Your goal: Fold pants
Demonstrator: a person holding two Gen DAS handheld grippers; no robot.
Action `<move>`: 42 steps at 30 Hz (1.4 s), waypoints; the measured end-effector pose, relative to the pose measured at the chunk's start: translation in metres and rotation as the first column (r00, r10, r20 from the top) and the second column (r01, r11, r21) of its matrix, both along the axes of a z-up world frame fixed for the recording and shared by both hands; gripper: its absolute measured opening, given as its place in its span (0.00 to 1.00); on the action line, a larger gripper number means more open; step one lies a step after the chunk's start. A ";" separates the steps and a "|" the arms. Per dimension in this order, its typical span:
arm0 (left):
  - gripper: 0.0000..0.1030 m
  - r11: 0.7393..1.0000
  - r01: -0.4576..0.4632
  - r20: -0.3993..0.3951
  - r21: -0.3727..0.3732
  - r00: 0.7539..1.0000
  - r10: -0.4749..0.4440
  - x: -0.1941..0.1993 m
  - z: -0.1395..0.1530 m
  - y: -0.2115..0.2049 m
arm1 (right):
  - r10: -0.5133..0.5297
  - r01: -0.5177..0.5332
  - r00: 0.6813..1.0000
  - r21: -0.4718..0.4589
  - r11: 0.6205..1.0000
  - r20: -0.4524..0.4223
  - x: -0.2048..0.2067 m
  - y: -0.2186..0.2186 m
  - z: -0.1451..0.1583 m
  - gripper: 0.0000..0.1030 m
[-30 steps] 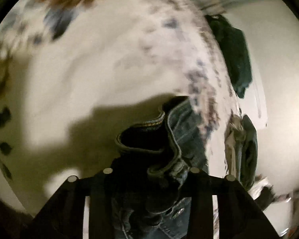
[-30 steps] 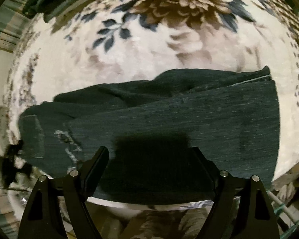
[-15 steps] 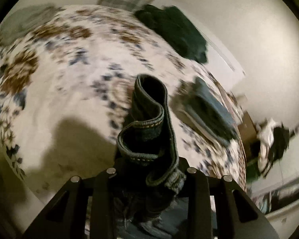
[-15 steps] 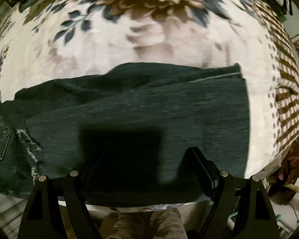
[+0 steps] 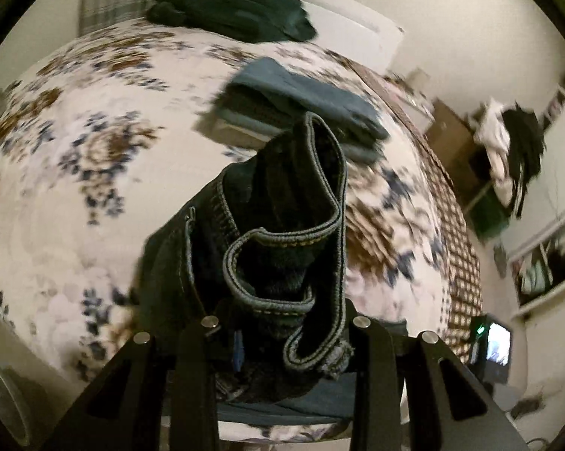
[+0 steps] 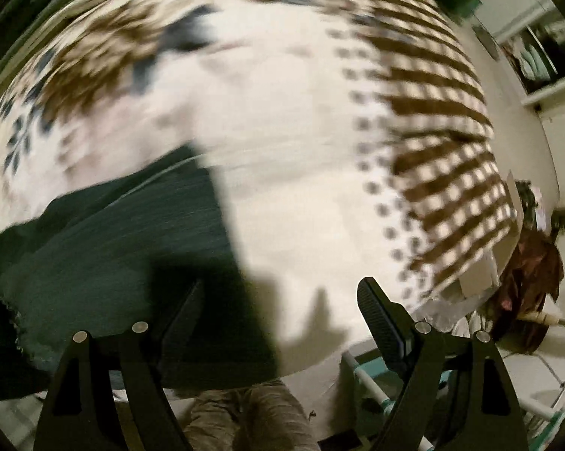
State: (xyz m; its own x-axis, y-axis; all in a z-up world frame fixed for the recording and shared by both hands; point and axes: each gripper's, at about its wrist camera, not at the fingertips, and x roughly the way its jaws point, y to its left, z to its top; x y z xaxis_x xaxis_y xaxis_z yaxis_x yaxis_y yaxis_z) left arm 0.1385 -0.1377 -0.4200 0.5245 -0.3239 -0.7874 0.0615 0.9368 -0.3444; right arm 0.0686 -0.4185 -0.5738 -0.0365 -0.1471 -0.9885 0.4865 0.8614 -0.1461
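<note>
Denim fills the gap of my left tongs (image 5: 282, 329): they pinch the jeans (image 5: 282, 233) at the waistband, and the band loops up in front of the lens, folded over itself, its stitched edge curling above the fingers (image 5: 194, 360). More of the jeans hangs below the grip, and a flat blue stretch shows under the fingers. Beyond lies the floral bedspread (image 5: 75, 188), with a folded stack (image 5: 301, 101) of blue cloth behind the waistband and a dark heap (image 5: 233, 7) at the far edge near the wall.

My right tongs (image 6: 278, 312) stand spread, pinching nothing. The leg end of the jeans (image 6: 113, 259) lies flat on the bedspread (image 6: 290, 150), to the left; my left finger (image 6: 181, 312) sits over the cloth, while the right finger (image 6: 380, 319) is over bare bedspread. The hem runs up from between the fingers toward the upper left. This view is blurred, so I cannot tell whether the finger touches the cloth. The checked border (image 6: 440, 143) of the bedspread curves off right.
</note>
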 end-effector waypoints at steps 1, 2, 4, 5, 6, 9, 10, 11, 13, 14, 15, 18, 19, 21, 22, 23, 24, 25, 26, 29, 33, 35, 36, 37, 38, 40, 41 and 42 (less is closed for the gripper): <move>0.27 1.000 0.023 -0.004 0.004 1.000 -0.023 0.000 -0.002 -0.012 | -0.018 0.018 1.000 -0.002 1.000 0.000 -0.003 -0.010 0.001 0.83; 0.27 0.999 0.050 -0.008 0.010 0.999 -0.050 -0.001 -0.005 -0.025 | -0.039 0.039 0.999 -0.001 0.999 0.002 -0.007 -0.021 0.001 0.83; 0.27 0.995 0.097 -0.016 0.030 0.995 -0.096 -0.003 -0.008 -0.052 | -0.077 0.077 0.997 0.002 0.997 0.001 -0.017 -0.039 -0.001 0.82; 0.27 0.992 0.123 -0.023 0.034 0.992 -0.123 -0.005 -0.011 -0.067 | -0.098 0.098 0.995 0.005 0.995 -0.001 -0.022 -0.049 -0.002 0.82; 0.27 0.988 0.150 -0.030 0.046 0.988 -0.149 -0.007 -0.014 -0.082 | -0.123 0.123 0.992 0.008 0.992 -0.005 -0.027 -0.060 -0.003 0.83; 0.27 0.974 0.215 -0.062 0.067 0.976 -0.211 -0.011 -0.027 -0.120 | -0.186 0.187 0.982 0.015 0.982 -0.015 -0.043 -0.085 -0.008 0.82; 0.27 0.971 0.226 -0.072 0.076 0.973 -0.221 -0.012 -0.031 -0.129 | -0.204 0.205 0.979 0.018 0.979 -0.017 -0.048 -0.094 -0.009 0.82; 0.27 0.966 0.242 -0.084 0.088 0.968 -0.234 -0.013 -0.037 -0.139 | -0.222 0.222 0.975 0.021 0.975 -0.020 -0.053 -0.103 -0.011 0.82; 0.27 0.959 0.263 -0.110 0.106 0.962 -0.252 -0.015 -0.050 -0.154 | -0.253 0.254 0.967 0.025 0.967 -0.023 -0.060 -0.120 -0.013 0.83; 0.27 0.956 0.270 -0.120 0.116 0.959 -0.257 -0.015 -0.055 -0.161 | -0.265 0.265 0.964 0.026 0.964 -0.025 -0.065 -0.126 -0.013 0.82; 0.27 0.952 0.278 -0.130 0.127 0.956 -0.262 -0.015 -0.061 -0.165 | -0.272 0.273 0.962 0.026 0.962 -0.027 -0.068 -0.137 -0.016 0.82; 0.27 0.934 0.311 -0.156 0.173 0.945 -0.286 -0.018 -0.080 -0.178 | -0.291 0.292 0.956 0.030 0.956 -0.032 -0.072 -0.155 -0.022 0.82; 0.27 0.928 0.323 -0.168 0.188 0.941 -0.294 -0.018 -0.086 -0.183 | -0.295 0.296 0.955 0.031 0.955 -0.035 -0.073 -0.160 -0.023 0.83; 0.28 0.918 0.338 -0.194 0.210 0.934 -0.299 -0.016 -0.095 -0.189 | -0.301 0.302 0.953 0.038 0.952 -0.036 -0.074 -0.167 -0.028 0.83; 0.29 0.914 0.341 -0.207 0.221 0.932 -0.298 -0.015 -0.098 -0.191 | -0.304 0.306 0.952 0.042 0.951 -0.037 -0.074 -0.167 -0.029 0.83; 0.30 0.913 0.342 -0.216 0.224 0.931 -0.296 -0.014 -0.100 -0.193 | -0.308 0.310 0.951 0.049 0.950 -0.036 -0.072 -0.165 -0.029 0.83; 0.34 0.914 0.341 -0.228 0.222 0.929 -0.291 -0.013 -0.099 -0.194 | -0.313 0.314 0.949 0.063 0.947 -0.032 -0.071 -0.165 -0.029 0.83; 0.36 0.914 0.341 -0.236 0.219 0.927 -0.290 -0.012 -0.099 -0.194 | -0.318 0.319 0.948 0.086 0.944 -0.022 -0.070 -0.164 -0.028 0.83; 0.45 0.918 0.340 -0.245 0.205 0.926 -0.288 -0.012 -0.096 -0.194 | -0.324 0.323 0.946 0.109 0.940 -0.012 -0.073 -0.166 -0.031 0.83; 0.63 0.932 0.355 -0.250 0.068 0.911 -0.329 -0.016 -0.081 -0.190 | -0.342 0.328 0.939 0.215 0.920 0.028 -0.067 -0.160 -0.023 0.83; 0.71 0.948 0.316 -0.242 -0.030 0.918 -0.314 -0.020 -0.048 -0.165 | -0.354 0.285 0.928 0.395 0.874 0.113 -0.054 -0.142 -0.006 0.83; 0.71 0.963 0.268 -0.232 -0.038 0.935 -0.270 -0.018 -0.037 -0.140 | -0.329 0.216 0.930 0.479 0.851 0.163 -0.041 -0.128 0.004 0.83; 0.71 0.973 0.229 -0.230 -0.014 0.946 -0.227 -0.014 -0.034 -0.121 | -0.310 0.182 0.934 0.504 0.844 0.181 -0.034 -0.122 0.007 0.83; 0.71 0.980 0.198 -0.235 0.010 0.953 -0.190 -0.010 -0.035 -0.107 | -0.281 0.139 0.938 0.527 0.839 0.201 -0.026 -0.113 0.010 0.83; 0.71 0.987 0.158 -0.247 0.038 0.958 -0.144 -0.005 -0.039 -0.089 | -0.236 0.077 0.945 0.548 0.833 0.225 -0.014 -0.100 0.013 0.83; 0.71 0.993 0.083 -0.266 0.086 0.962 -0.057 0.005 -0.053 -0.053 | -0.162 -0.006 0.954 0.559 0.829 0.251 0.003 -0.077 0.013 0.83; 0.71 0.993 0.053 -0.283 0.110 0.959 -0.020 0.009 -0.064 -0.034 | -0.135 -0.034 0.957 0.562 0.826 0.257 0.009 -0.067 0.011 0.83; 0.71 0.991 0.028 -0.298 0.127 0.955 0.011 0.012 -0.073 -0.017 | -0.098 -0.069 0.961 0.566 0.822 0.259 0.018 -0.052 0.009 0.83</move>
